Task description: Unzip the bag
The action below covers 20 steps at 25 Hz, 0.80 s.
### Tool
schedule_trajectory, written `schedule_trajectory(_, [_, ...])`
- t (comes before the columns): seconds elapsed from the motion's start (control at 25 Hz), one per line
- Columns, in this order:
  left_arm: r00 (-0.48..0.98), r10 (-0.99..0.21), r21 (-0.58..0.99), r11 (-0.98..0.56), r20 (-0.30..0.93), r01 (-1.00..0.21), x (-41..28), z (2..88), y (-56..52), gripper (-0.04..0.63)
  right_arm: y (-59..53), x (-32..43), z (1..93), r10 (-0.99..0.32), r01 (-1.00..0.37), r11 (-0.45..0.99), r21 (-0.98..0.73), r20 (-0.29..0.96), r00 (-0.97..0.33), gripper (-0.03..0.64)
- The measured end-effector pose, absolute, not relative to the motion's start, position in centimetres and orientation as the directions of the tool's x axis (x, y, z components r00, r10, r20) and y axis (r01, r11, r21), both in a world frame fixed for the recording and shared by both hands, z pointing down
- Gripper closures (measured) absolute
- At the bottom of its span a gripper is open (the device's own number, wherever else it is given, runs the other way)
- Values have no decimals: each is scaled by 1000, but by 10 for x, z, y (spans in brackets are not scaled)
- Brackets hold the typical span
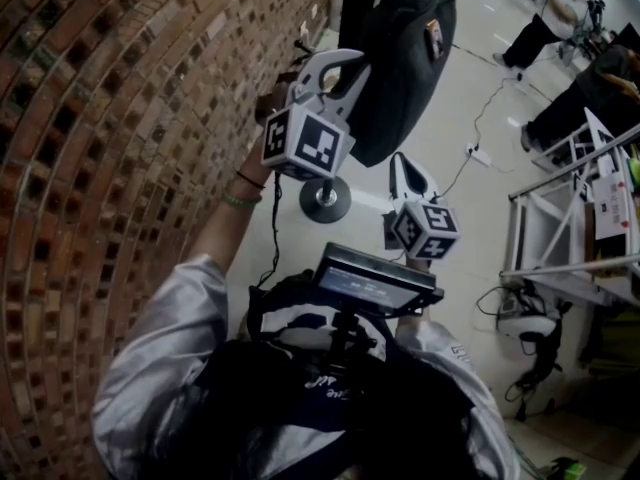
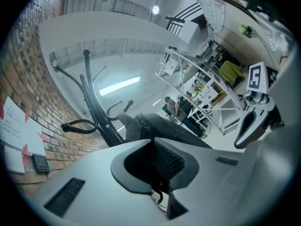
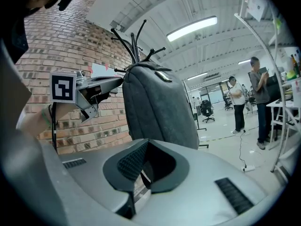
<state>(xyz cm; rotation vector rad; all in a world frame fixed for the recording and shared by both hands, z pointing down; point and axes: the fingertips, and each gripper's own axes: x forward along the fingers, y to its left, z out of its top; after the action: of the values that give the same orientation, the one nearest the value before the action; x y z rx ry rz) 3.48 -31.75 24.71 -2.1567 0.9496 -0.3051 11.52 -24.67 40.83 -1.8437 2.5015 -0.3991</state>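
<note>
L gripper (image 1: 345, 63) raised, level, jaws closed, R gripper (image 1: 402, 163) lower, jaws closed

A brick wall (image 1: 120, 168) runs along one side of a pale floor (image 1: 480, 263). Strip lights (image 3: 193, 27) glow on the white ceiling (image 3: 155, 4); a white rack (image 1: 520, 233) stands apart.

The bag (image 3: 157, 107) is matt dark cloth; the wall (image 1: 120, 118) is rough brick.

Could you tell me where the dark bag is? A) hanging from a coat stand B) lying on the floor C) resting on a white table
A: the bag hangs from the top of the coat stand, beside the brick wall.
</note>
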Motion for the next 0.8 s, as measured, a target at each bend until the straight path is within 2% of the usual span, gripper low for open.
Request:
schedule_trajectory(0.2, [695, -706, -676, -444, -140, -587, 27, 234, -318, 571, -247, 110, 416, -935, -935, 286, -212, 152, -320, 624])
schedule_trajectory(0.4, [680, -726, -744, -396, -105, -538, 39, 235, -323, 571, -247, 110, 413, -935, -934, 286, -216, 150, -321, 624])
schedule_trajectory(0.8, [686, -725, -766, -409, -57, -496, 36, 261, -315, 568, -245, 119, 423, -938, -932, 268, -243, 157, -310, 624])
